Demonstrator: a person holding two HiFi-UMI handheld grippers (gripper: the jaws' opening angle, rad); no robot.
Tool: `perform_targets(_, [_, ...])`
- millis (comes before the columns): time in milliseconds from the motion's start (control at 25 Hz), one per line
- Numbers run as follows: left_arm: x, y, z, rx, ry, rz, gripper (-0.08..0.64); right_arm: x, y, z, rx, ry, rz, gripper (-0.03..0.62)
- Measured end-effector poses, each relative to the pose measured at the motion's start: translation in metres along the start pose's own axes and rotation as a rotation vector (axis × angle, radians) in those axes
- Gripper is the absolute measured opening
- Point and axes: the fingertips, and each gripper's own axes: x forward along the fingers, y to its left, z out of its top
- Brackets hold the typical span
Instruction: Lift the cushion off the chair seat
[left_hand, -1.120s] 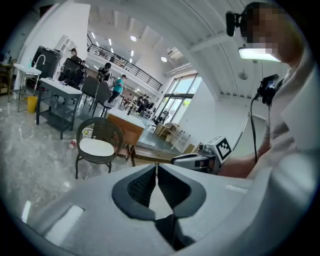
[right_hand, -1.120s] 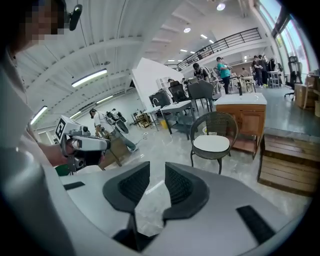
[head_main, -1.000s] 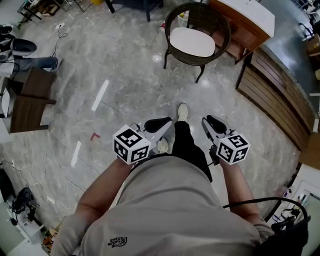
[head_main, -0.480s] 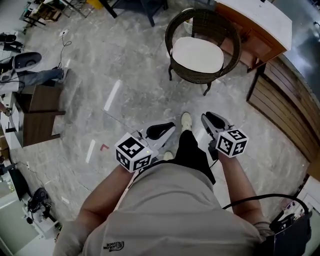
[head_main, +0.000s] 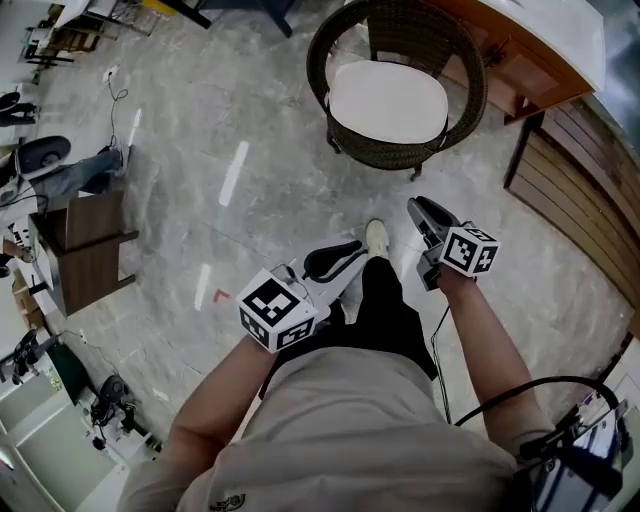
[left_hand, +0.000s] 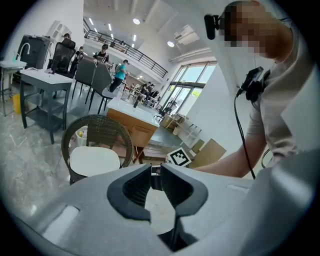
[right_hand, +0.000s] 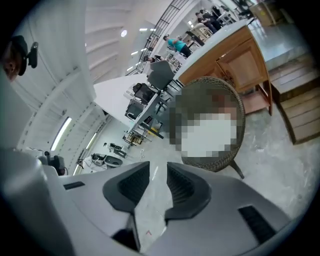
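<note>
A white cushion (head_main: 388, 100) lies flat on the seat of a dark wicker chair (head_main: 470, 60) at the top of the head view. My left gripper (head_main: 345, 256) and right gripper (head_main: 421, 211) are held in front of my body, a step short of the chair and touching nothing. In the left gripper view the cushion (left_hand: 94, 160) and chair (left_hand: 95, 127) sit left of the jaws of my left gripper (left_hand: 156, 177), which stand slightly apart and empty. My right gripper (right_hand: 158, 182) is open too, with bare floor between its fingers and the chair (right_hand: 235, 110) straight ahead.
A wooden counter (head_main: 520, 50) stands right behind the chair and a slatted wooden bench (head_main: 590, 200) runs along the right. A dark side table (head_main: 85, 250) stands at the left. My white shoe (head_main: 376, 238) is on the grey marbled floor (head_main: 250, 120) between the grippers.
I have walked toward the chair, which now sits larger and nearer in the head view. Both grippers moved forward with me, and the right one has rolled.
</note>
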Motion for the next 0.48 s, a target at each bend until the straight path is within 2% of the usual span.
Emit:
perform_targets(240, [0.044,0.032,-0.001,-0.042,0.047,-0.035,0.041,0.059,-0.09,0.012,0.167,-0.05,-0.067,0.114])
perform_targets(360, [0.06,0.047,0.0,-0.067,0.05,-0.045,0.043,0.086,-0.132,0.014,0.27,-0.1,-0.095,0.132])
perform_targets(480, [0.072,0.065,0.002,-0.097,0.045,-0.052,0.042,0.113,-0.166,0.014,0.335,-0.128,-0.115,0.14])
